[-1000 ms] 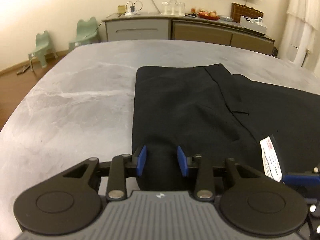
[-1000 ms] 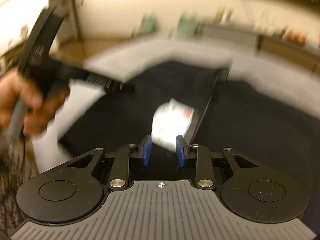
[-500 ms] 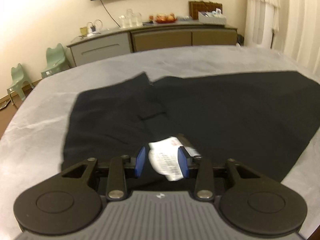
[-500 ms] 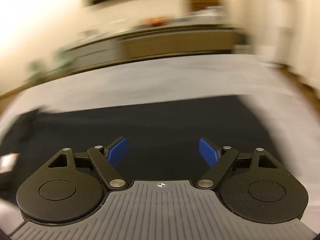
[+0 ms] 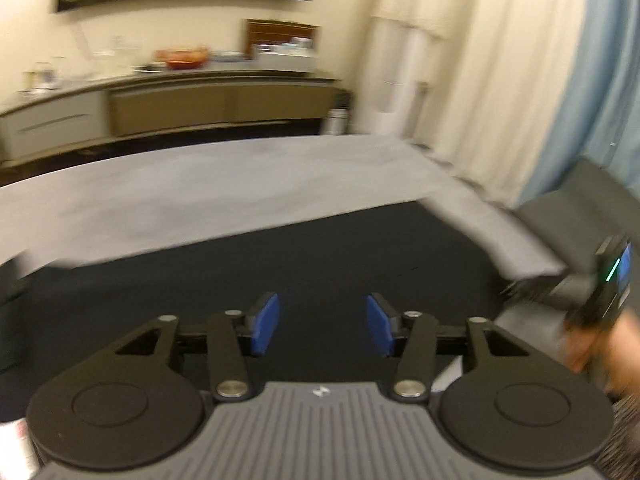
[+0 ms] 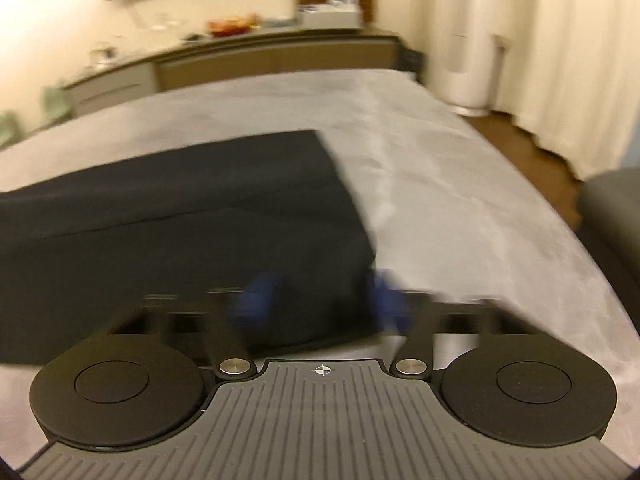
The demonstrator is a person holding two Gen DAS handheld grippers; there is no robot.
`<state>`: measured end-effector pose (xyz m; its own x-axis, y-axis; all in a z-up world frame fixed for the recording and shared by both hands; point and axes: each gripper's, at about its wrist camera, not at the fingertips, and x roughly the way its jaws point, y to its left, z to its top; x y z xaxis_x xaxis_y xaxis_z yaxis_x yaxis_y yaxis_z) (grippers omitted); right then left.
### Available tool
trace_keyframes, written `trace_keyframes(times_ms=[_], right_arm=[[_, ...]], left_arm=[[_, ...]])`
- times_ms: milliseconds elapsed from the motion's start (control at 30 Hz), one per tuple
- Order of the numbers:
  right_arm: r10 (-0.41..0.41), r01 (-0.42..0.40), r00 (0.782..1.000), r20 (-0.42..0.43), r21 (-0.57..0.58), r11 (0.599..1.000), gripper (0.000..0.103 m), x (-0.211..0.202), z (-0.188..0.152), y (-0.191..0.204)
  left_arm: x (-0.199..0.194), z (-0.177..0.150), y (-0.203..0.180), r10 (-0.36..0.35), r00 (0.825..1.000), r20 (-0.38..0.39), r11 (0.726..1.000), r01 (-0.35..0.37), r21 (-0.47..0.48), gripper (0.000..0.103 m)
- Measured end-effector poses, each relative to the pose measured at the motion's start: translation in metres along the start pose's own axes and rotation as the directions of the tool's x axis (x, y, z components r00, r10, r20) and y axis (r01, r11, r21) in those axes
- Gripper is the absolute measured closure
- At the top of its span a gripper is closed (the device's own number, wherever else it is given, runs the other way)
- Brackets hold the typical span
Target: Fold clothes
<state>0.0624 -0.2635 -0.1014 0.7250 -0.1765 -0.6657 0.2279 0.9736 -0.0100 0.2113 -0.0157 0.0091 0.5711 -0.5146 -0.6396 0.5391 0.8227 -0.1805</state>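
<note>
A black garment [image 5: 320,256] lies flat on the grey table [image 5: 200,192]. In the left wrist view my left gripper [image 5: 323,328] is open just above the cloth, with nothing between its blue pads [image 5: 264,328]. The right-hand tool and the hand holding it [image 5: 612,280] show blurred at the right edge. In the right wrist view the garment [image 6: 180,208] ends in a straight edge at the right. My right gripper [image 6: 323,300] is open and motion-blurred, straddling the cloth's near right corner. A bit of white label [image 5: 12,440] shows at the bottom left.
A long sideboard [image 6: 260,56] with dishes stands against the far wall. Pale curtains [image 5: 460,60] hang to the right. A dark chair [image 6: 612,208] sits beyond the table's right edge. Bare table top [image 6: 440,180] lies right of the garment.
My left gripper has swung right along the garment and opened wider; the white label is no longer between its pads. My right gripper has moved to the garment's right corner.
</note>
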Motion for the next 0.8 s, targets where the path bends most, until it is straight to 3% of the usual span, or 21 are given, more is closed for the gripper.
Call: trace_keyframes(times_ms=[133, 300, 400, 500, 533, 667, 700, 733, 800], right_arm=[[-0.083, 0.1, 0.992, 0.092, -0.203, 0.974, 0.099, -0.01, -0.009, 0.028], [-0.081, 0.154, 0.978, 0.194, -0.399, 0.904, 0.099, -0.048, -0.006, 0.055], [-0.06, 0.145, 0.978, 0.202, -0.437, 0.888, 0.099, -0.044, -0.01, 0.056], [-0.038, 0.134, 0.977, 0.208, -0.471, 0.872, 0.099, -0.038, -0.014, 0.056], [-0.031, 0.131, 0.977, 0.21, -0.482, 0.866, 0.099, -0.036, -0.015, 0.056], [0.001, 0.063, 0.987, 0.162, -0.389, 0.919, 0.09, -0.024, -0.008, 0.041], [0.012, 0.046, 0.988, 0.152, -0.373, 0.927, 0.083, -0.022, -0.006, 0.038], [0.022, 0.03, 0.989, 0.143, -0.356, 0.934, 0.075, -0.02, -0.004, 0.035], [0.055, -0.009, 0.99, 0.13, -0.331, 0.944, 0.073, -0.016, -0.001, 0.032]], left_arm=[[0.078, 0.049, -0.072, -0.064, 0.994, -0.089, 0.995, 0.07, 0.073, 0.042], [0.171, 0.069, -0.138, -0.086, 0.973, -0.214, 0.984, 0.117, 0.135, 0.042], [0.214, 0.062, -0.17, -0.065, 0.954, -0.291, 0.969, 0.13, 0.208, 0.042], [0.25, 0.049, -0.186, 0.07, 0.937, -0.343, 0.952, 0.041, 0.305, 0.048], [0.253, 0.049, -0.184, 0.076, 0.937, -0.341, 0.953, 0.032, 0.302, 0.044], [0.257, 0.053, -0.168, 0.035, 0.936, -0.351, 0.97, 0.052, 0.236, 0.046], [0.258, 0.052, -0.166, 0.043, 0.936, -0.349, 0.968, 0.047, 0.246, 0.052], [0.257, 0.052, -0.165, 0.071, 0.94, -0.333, 0.962, 0.023, 0.272, 0.07], [0.25, 0.06, -0.156, 0.06, 0.948, -0.313, 0.97, 0.019, 0.244, 0.084]])
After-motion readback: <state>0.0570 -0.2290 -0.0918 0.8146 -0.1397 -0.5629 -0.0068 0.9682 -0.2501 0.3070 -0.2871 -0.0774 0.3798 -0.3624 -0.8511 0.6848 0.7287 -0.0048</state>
